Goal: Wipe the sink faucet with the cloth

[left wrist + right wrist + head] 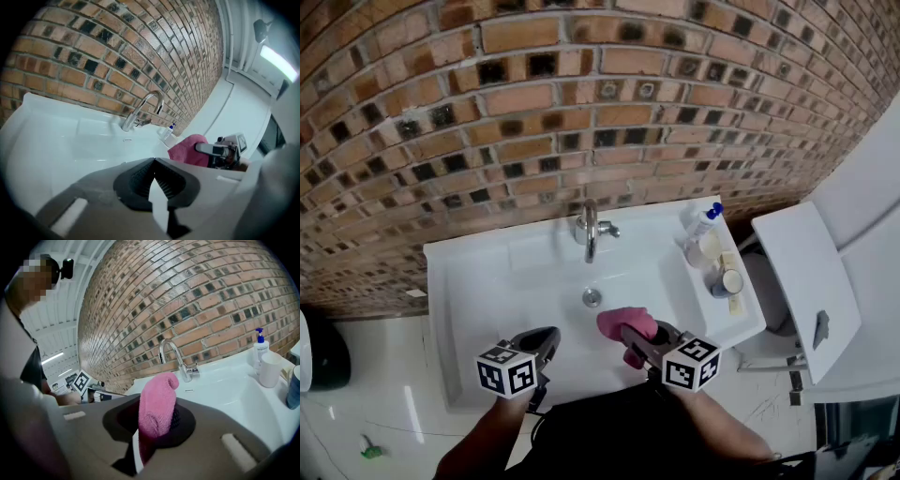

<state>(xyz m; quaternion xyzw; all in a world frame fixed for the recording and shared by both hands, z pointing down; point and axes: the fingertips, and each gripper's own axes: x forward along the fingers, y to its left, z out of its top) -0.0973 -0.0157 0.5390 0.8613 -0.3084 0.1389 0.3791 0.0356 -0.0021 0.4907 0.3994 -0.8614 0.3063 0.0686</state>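
Observation:
A chrome faucet [590, 229] with a curved spout stands at the back of the white sink [478, 281], against the brick wall. My right gripper [634, 335] is shut on a pink cloth [625, 323], held over the front of the basin, well short of the faucet. The right gripper view has the pink cloth [157, 404] bunched upright between the jaws, with the faucet [176, 357] beyond. My left gripper [546, 339] hovers over the basin's front left, shut with nothing in it. From the left gripper view, the faucet [140, 110] and the cloth [187, 149] both show.
On the sink's right ledge stand a soap pump bottle [704, 223], a white cup [709, 247] and another cup [730, 281]. The drain [592, 297] sits mid-basin. A toilet [806, 281] stands at the right, a dark bin [323, 352] at the left on the floor.

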